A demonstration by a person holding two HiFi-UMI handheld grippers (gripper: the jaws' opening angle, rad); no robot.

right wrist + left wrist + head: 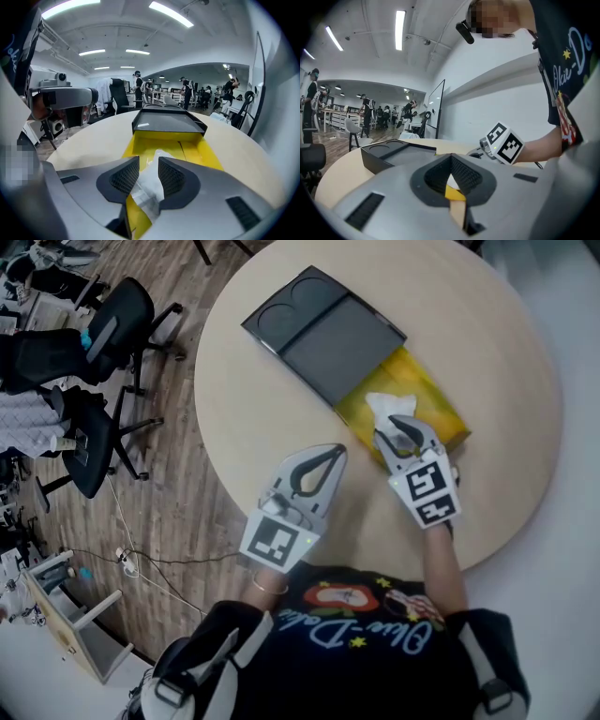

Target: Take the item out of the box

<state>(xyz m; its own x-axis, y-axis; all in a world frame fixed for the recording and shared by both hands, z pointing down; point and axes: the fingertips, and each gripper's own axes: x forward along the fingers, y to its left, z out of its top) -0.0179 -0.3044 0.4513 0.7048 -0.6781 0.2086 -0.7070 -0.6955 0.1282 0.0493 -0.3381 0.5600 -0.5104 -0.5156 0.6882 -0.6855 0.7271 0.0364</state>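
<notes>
The right gripper covers the near part of the white packet, and what the wrapping holds cannot be made out. The far end of the yellow tray is hidden inside the black sleeve. People far beyond the table are too small to tell apart. The picture's edge cuts off the table's far rim.

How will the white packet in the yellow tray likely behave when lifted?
The packet looks crinkled and glossy, so probably floppy, light and a bit slippery. It lies loose in the yellow tray, between the open jaws of the right gripper, so it should lift freely.
</notes>
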